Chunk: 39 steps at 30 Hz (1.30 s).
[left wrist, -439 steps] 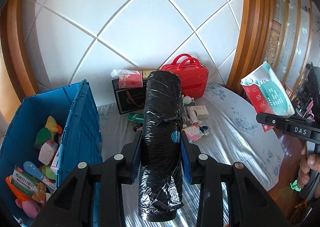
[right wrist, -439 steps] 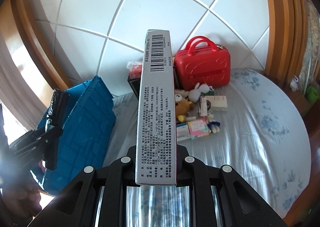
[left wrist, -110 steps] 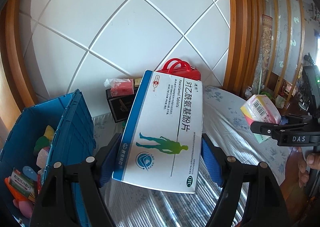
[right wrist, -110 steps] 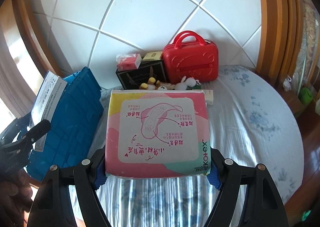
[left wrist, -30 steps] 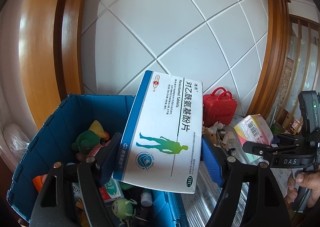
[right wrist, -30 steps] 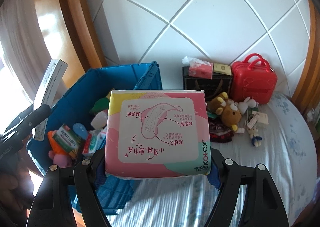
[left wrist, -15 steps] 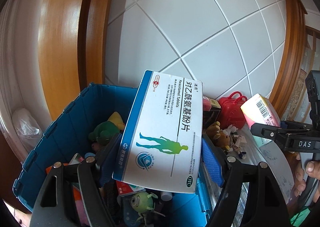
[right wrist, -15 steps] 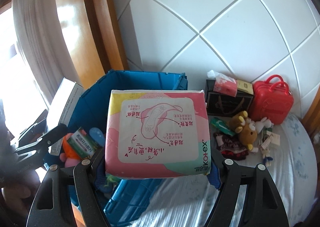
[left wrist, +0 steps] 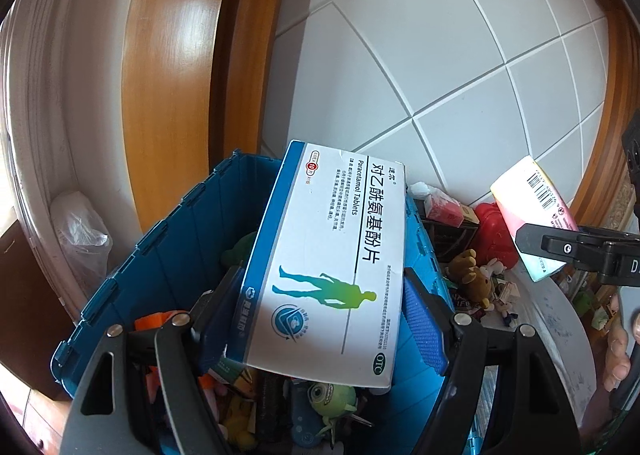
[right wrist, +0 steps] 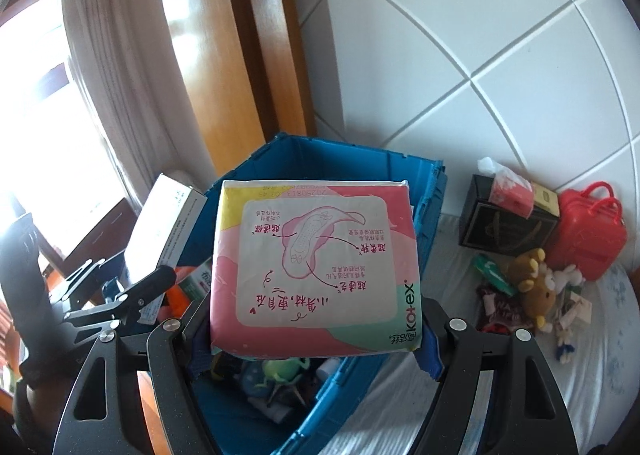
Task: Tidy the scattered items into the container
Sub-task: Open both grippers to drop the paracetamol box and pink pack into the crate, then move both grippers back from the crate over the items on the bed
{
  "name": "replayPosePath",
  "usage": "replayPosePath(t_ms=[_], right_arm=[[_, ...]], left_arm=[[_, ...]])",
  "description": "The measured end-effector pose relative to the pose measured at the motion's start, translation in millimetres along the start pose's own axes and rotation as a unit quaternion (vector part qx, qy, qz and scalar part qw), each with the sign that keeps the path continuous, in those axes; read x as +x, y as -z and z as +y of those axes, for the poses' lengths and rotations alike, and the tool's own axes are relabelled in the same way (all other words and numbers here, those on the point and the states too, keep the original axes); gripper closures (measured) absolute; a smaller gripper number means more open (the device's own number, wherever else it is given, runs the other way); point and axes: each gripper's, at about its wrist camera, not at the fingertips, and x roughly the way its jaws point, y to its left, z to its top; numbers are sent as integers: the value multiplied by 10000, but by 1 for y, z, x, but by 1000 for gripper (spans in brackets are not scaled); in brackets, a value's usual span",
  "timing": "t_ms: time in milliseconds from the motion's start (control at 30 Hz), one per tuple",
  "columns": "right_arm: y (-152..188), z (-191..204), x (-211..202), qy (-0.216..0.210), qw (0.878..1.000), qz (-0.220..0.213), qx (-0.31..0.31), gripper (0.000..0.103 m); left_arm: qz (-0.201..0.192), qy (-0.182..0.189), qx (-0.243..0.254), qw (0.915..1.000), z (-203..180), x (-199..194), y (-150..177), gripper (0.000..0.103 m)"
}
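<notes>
My left gripper (left wrist: pixel 320 319) is shut on a white and blue paracetamol box (left wrist: pixel 328 255), held over the open blue crate (left wrist: pixel 168 239). My right gripper (right wrist: pixel 312 319) is shut on a pink pad pack (right wrist: pixel 316 267), also above the blue crate (right wrist: pixel 360 159). In the left wrist view the pink pack (left wrist: pixel 532 207) shows at the right in the other gripper. In the right wrist view the white box (right wrist: pixel 164 231) shows at the left. Soft toys and packets fill the crate; a green one-eyed toy (left wrist: pixel 332 399) lies below the box.
On the flowered bedsheet (right wrist: pixel 520 395) remain a brown teddy bear (right wrist: pixel 536 283), small toys and packets, a red toy suitcase (right wrist: pixel 588 239), a black box (right wrist: pixel 500 231) and a pink tissue pack (right wrist: pixel 512 187). A wooden frame (left wrist: pixel 176 75) and tiled wall stand behind the crate.
Both grippers have swung left from the bed toward the crate, carrying their items. The crate now fills the space under both, and the bed clutter has slid to the right.
</notes>
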Motion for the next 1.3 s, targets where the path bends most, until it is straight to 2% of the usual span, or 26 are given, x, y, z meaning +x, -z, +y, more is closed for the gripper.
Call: replayPosePath(t_ms=[400, 633, 667, 700, 733, 800, 1000, 1300], right_arm=[[-13, 41, 27, -421, 9986, 131, -279, 25], [-27, 57, 26, -544, 9975, -68, -453, 24], [-28, 59, 26, -563, 9971, -95, -496, 20], [-30, 60, 27, -591, 9967, -89, -542, 8], [-31, 62, 27, -606, 9964, -125, -578, 2], [-32, 62, 24, -488, 9967, -202, -623, 1], [-26, 55, 18, -531, 9968, -221, -547, 1], [-14, 28, 1, -605, 9973, -279, -303, 1]], left_arm=[[101, -355, -213, 9991, 32, -1, 2, 27], [46, -472, -299, 9984, 39, -3, -2, 27], [19, -522, -331, 9981, 41, -3, -2, 26], [-3, -588, -388, 9975, 43, -4, -2, 26], [15, -640, -453, 9969, 45, -3, -2, 17], [36, -806, -568, 9951, 48, -3, -1, 0], [61, -887, -658, 9939, 51, -4, 2, 0], [6, -617, -442, 9971, 20, -9, 1, 0]])
